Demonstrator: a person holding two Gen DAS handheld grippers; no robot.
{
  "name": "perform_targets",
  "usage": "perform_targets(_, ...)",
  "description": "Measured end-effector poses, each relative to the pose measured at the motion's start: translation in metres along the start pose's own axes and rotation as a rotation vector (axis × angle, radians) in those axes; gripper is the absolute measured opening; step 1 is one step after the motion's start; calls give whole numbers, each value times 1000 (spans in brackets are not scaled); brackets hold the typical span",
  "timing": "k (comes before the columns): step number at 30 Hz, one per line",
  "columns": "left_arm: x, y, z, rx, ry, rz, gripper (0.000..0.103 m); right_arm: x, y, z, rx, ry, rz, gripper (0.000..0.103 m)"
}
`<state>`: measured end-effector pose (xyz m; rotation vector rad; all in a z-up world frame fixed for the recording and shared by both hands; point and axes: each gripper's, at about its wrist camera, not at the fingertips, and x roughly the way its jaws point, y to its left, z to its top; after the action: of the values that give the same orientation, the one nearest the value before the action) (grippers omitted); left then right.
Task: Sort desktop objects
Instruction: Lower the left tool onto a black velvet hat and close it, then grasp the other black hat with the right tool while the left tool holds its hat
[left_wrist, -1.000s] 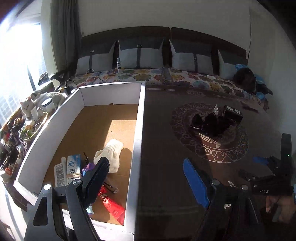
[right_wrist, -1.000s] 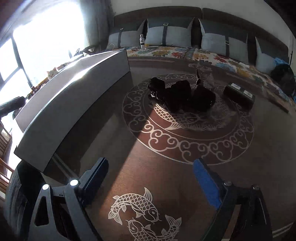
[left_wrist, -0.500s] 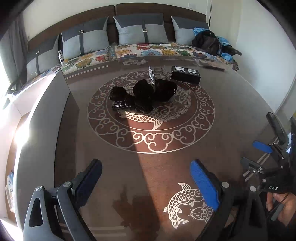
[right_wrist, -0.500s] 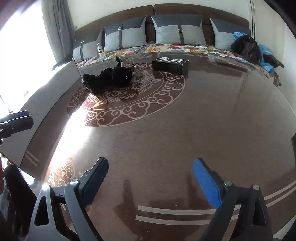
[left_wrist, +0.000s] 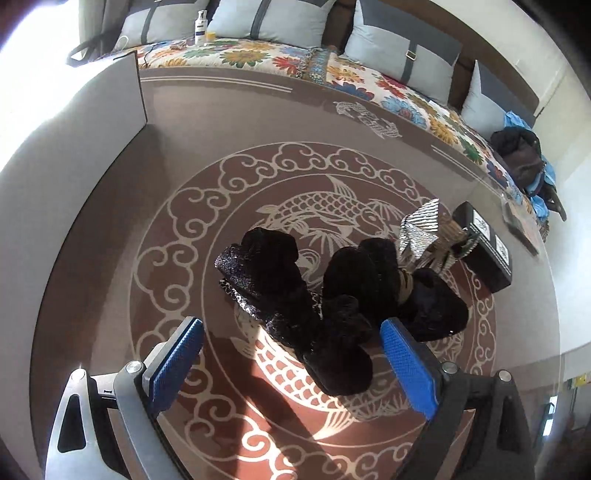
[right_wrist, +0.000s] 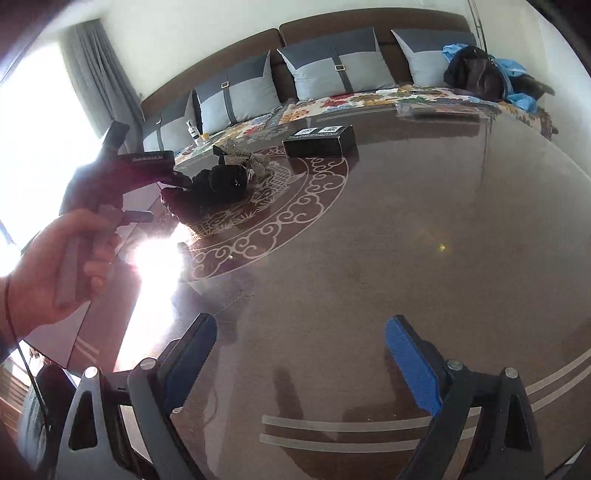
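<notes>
The left hand-held gripper (left_wrist: 291, 354), jaws just widened and holding nothing, hovers over the black plush heap (left_wrist: 332, 295) mid-table (left_wrist: 110, 258). The plush looks soft and light, so pinch its nearest lobe. The right hand-held gripper (right_wrist: 301, 354) gapes empty.

Worktop (left_wrist: 110, 229): glossy brown surface, smooth, mirror-like glare in the sun; pale carp and cloud pattern inlaid flat. Black bundle (left_wrist: 332, 295) at centre: soft fuzzy cloth, matt, with one strip of sparkly glitter fabric (left_wrist: 240, 273). Silver bow (left_wrist: 421, 229): shiny striped foil-like ribbon. Black box (right_wrist: 319, 142): matt card, white printed labels. White box wall (left_wrist: 74, 122): smooth matt board. Left hand-held gripper (left_wrist: 291, 354): blue rubbery pads (left_wrist: 406, 365) with fine dimpled texture, grey satin arms, metal screws. Cushions (right_wrist: 340, 70): grey woven cloth.
</notes>
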<state>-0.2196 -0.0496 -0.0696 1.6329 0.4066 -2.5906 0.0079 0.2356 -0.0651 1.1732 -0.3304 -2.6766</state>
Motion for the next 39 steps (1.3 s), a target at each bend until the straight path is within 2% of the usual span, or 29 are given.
perform_targets(1, 5, 3, 0, -1, 0, -3, 96, -1, 0, 1, -2, -6, -1, 93)
perform_targets(3, 2, 9, -4, 23, -49, -29, 79, -2, -1, 2, -2, -14, -2, 93)
perform_targets(4, -2, 9, -7, 56, -71, -36, 57, -3, -3, 3, 1, -15, -1, 93)
perform_targets(5, -4, 8, -11, 99, -74, -33, 46, -2, -5, 3, 6, -15, -1, 93)
perform_targets(8, -15, 13, -31, 236, -77, -45, 30, 0, -10, 3, 22, -9, 2, 93)
perform_targets(13, -44, 46, -80, 345, -48, -96, 30, 10, -9, 2, 31, 29, 13, 93)
perform_targets(18, -61, 74, -107, 373, -13, -153, 31, 22, 21, 16, -62, 60, 108, 93)
perform_targets(21, -67, 74, -110, 393, -5, -144, 43, 51, 46, 51, -167, 90, 147, 93)
perform_targets(23, -70, 73, -109, 403, -28, -136, 66, 78, 64, 82, -248, 110, 155, 93)
perform_targets(25, -72, 71, -106, 404, -55, -128, 78, 109, 86, 110, -361, 138, 123, 93)
perform_targets(29, -64, 73, -95, 378, -55, -107, 78, 162, 120, 152, -501, 211, 74, 93)
perform_targets(32, -51, 78, -87, 332, -24, -149, 78, 194, 130, 167, -499, 262, 56, 92)
perform_targets(33, -50, 79, -86, 330, -35, -149, 76, 200, 131, 170, -481, 275, 69, 77)
perform_targets(34, -51, 80, -86, 331, -52, -144, 64, 205, 130, 170, -455, 303, 88, 46)
perform_targets(35, -52, 80, -86, 329, -56, -156, 45, 208, 128, 168, -423, 335, 92, 34)
perform_targets(36, -52, 81, -86, 323, -52, -169, 39, 207, 126, 165, -395, 349, 102, 27)
perform_targets(39, -60, 86, -90, 321, -65, -191, 39, 181, 121, 145, -376, 335, 118, 26)
